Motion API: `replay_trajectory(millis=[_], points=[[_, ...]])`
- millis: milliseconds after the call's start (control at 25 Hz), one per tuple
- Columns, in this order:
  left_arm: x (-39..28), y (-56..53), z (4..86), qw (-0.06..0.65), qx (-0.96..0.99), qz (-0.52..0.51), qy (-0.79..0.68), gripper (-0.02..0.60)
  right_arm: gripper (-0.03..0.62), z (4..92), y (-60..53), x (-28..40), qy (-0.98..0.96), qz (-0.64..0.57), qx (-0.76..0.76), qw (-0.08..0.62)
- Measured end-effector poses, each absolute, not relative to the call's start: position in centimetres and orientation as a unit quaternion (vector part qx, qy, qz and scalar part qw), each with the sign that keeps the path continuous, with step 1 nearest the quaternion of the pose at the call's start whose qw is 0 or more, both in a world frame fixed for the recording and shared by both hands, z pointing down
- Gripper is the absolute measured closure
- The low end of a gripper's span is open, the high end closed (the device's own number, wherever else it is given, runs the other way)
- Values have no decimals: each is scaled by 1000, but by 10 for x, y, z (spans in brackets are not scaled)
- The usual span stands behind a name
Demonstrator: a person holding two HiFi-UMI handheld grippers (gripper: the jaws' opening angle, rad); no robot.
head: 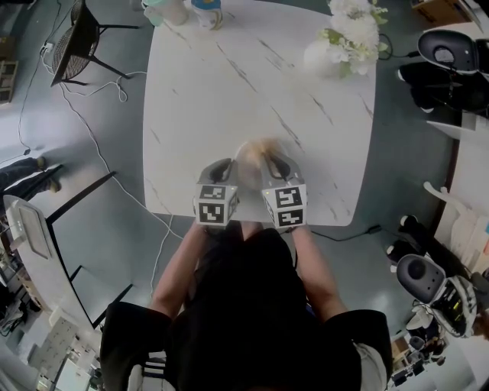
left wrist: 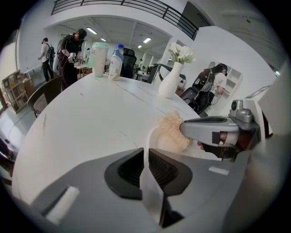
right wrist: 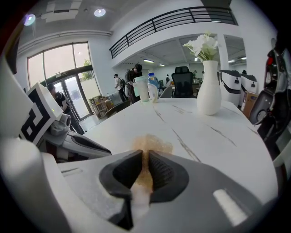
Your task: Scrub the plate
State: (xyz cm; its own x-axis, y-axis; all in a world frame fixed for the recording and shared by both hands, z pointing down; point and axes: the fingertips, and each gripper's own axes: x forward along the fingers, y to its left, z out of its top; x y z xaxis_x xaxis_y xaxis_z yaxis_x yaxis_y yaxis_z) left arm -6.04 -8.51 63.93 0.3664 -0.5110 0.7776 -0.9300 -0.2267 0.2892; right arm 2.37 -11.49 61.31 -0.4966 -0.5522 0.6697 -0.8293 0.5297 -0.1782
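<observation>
The left claw (left wrist: 146, 158) clamps the plate (left wrist: 157, 142) rim; the right claw (right wrist: 145, 161) pinches the scrubber (right wrist: 152, 145); best pressed flat, circling evenly.

At the near edge of the bench (head: 229, 92), your left gripper (head: 227, 165) has the plate (left wrist: 156, 139) between its fingers. Just to its right, your right gripper (head: 273, 163) holds the scrub pad (left wrist: 175, 132) over that plate. A vase (head: 325, 55) stands far right. A cup (head: 168, 11) and a bottle (head: 207, 12) stand at the far left corner. A chair (head: 75, 42) is on the floor left of the bench.
</observation>
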Motion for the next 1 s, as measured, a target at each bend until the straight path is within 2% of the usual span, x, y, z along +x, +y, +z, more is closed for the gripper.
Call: replay_trajectory(millis=[400,1000], points=[[-57,-80,642,383,734,284,-483,541,546,616,-116,60,-805,260,452,282],[-55,-81,629,370,740,277,-489,546,546,587,-112,35,-829,239,432,260]])
